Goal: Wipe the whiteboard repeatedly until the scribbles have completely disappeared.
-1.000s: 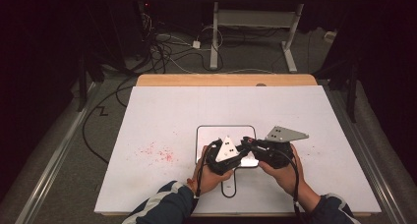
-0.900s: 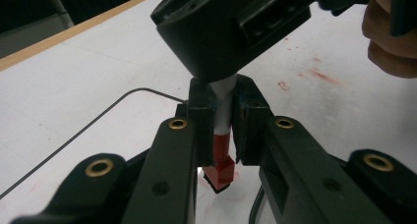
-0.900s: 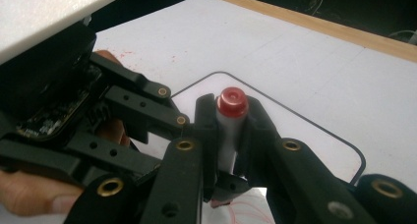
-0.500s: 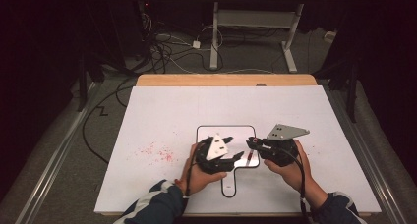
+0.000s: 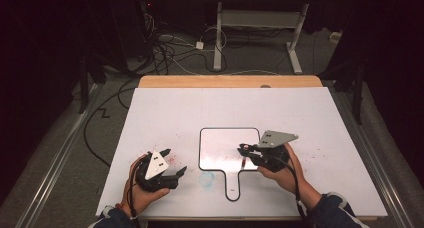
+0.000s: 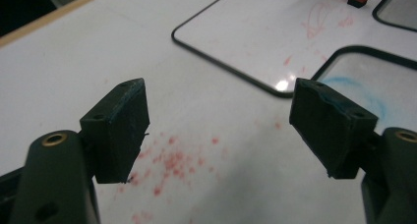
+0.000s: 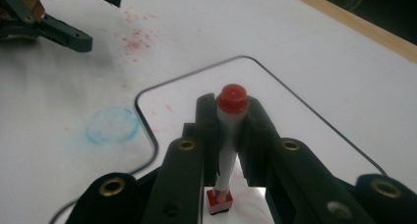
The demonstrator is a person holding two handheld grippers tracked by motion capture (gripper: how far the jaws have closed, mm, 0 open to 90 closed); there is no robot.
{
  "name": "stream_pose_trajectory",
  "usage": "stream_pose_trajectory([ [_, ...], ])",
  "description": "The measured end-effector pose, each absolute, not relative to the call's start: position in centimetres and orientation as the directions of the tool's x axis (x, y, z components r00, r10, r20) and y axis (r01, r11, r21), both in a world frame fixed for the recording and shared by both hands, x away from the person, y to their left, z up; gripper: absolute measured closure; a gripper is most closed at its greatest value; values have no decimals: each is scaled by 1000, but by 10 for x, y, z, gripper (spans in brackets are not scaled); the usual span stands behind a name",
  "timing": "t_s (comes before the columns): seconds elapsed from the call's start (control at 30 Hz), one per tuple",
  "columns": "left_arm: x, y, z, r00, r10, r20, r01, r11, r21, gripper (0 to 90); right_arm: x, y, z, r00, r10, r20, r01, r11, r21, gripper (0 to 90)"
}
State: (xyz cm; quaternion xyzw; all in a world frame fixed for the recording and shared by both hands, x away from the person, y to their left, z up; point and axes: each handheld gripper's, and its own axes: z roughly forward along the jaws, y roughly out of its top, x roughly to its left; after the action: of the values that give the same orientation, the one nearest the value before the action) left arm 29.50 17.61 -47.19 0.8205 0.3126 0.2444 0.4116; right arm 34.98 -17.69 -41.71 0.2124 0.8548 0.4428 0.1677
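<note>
Our right tongs (image 7: 230,135) pinched the red marker (image 7: 227,150) upright on the small whiteboard (image 5: 220,148); the left tongs (image 6: 221,130) had just spread, empty, over the desk (image 5: 200,108). Writing seemingly remained.

A white surface (image 5: 200,108) is seen with a wooden edge (image 5: 230,81) at its far side. Red specks (image 6: 167,162) and a blue smear (image 7: 110,124) are marked on it. Cables (image 5: 165,48) and a metal frame (image 5: 255,23) are seen on the floor beyond.
</note>
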Motion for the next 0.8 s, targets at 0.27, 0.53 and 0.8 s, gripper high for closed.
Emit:
stream_pose_trajectory([
  [0.27,294,173,-477,685,710,162,333,-504,797,223,349,-163,-417,-871,469,-147,163,558,814,815],
  [0.53,294,171,-476,694,703,156,329,-502,800,223,367,-208,-412,-797,560,-225,197,594,780,815],
  [0.8,295,170,-476,702,697,146,328,-498,803,223,368,-191,-417,-843,513,-159,173,539,824,814],
])
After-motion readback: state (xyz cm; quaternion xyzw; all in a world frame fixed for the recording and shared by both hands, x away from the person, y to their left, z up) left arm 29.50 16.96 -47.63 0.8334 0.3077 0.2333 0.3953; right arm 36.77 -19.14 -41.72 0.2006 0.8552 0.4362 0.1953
